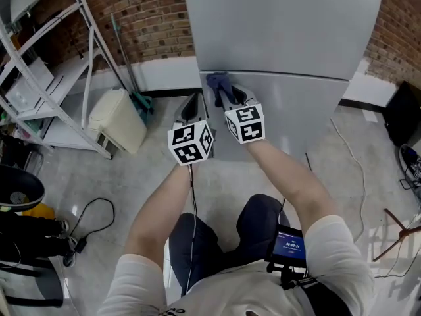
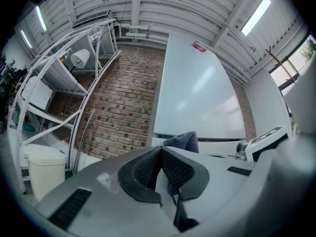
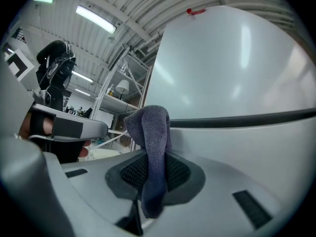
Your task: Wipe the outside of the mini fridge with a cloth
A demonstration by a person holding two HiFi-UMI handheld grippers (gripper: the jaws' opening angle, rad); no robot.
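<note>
The silver mini fridge (image 1: 283, 31) stands straight ahead, a dark seam between its upper and lower doors. My right gripper (image 1: 227, 95) is shut on a blue-grey cloth (image 1: 217, 81), and the cloth's bunched end presses on the fridge front at the seam's left end. In the right gripper view the cloth (image 3: 153, 157) hangs pinched between the pads, with the fridge (image 3: 237, 78) close behind. My left gripper (image 1: 192, 108) sits just left of the right one, shut with nothing in it. From the left gripper view the pads meet (image 2: 160, 154), and the cloth (image 2: 183, 141) pokes up beyond them.
A white wire shelf rack (image 1: 46, 78) and a white lidded bin (image 1: 118, 120) stand to the left, with a broom (image 1: 135, 97) leaning on the brick wall (image 1: 151, 18). Black cables (image 1: 92, 216) lie on the floor at left, and a white cable (image 1: 355, 170) at right.
</note>
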